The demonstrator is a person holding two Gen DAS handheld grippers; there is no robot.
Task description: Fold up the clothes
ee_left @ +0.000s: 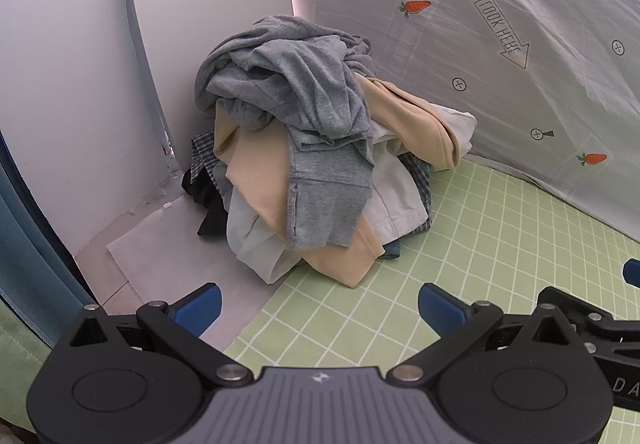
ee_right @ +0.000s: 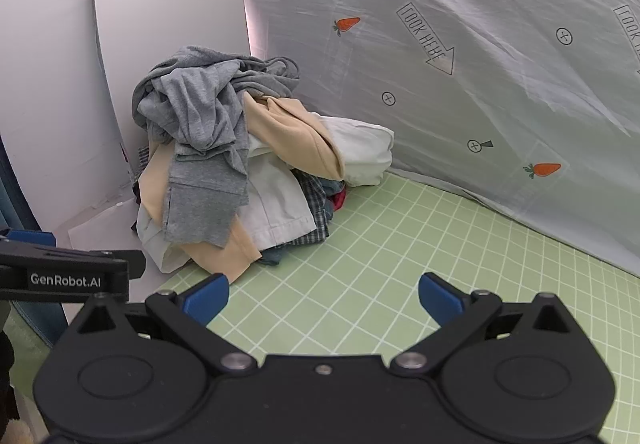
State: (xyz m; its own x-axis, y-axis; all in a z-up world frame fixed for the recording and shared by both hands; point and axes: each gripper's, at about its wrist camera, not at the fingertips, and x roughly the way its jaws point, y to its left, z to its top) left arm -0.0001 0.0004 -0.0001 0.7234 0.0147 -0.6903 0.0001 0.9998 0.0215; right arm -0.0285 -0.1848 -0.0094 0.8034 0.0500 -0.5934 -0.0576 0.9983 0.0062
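Observation:
A heap of clothes lies in the far left corner of a green checked mat (ee_left: 460, 264). A grey shirt (ee_left: 304, 100) is draped on top, over a tan garment (ee_left: 264, 184), a white garment (ee_left: 396, 188) and plaid and dark pieces below. The grey shirt (ee_right: 204, 132) tops the same heap in the right wrist view. My left gripper (ee_left: 320, 310) is open and empty, just short of the heap's front edge. My right gripper (ee_right: 324, 302) is open and empty over the mat (ee_right: 420, 244), to the right of the left one (ee_right: 72, 272).
A pale sheet printed with carrots (ee_left: 480, 44) hangs along the back and right of the mat. White panels (ee_left: 72, 84) stand at the left. A grey board (ee_left: 168, 252) lies under the heap's left side. A blue curtain (ee_left: 24, 244) hangs at the far left.

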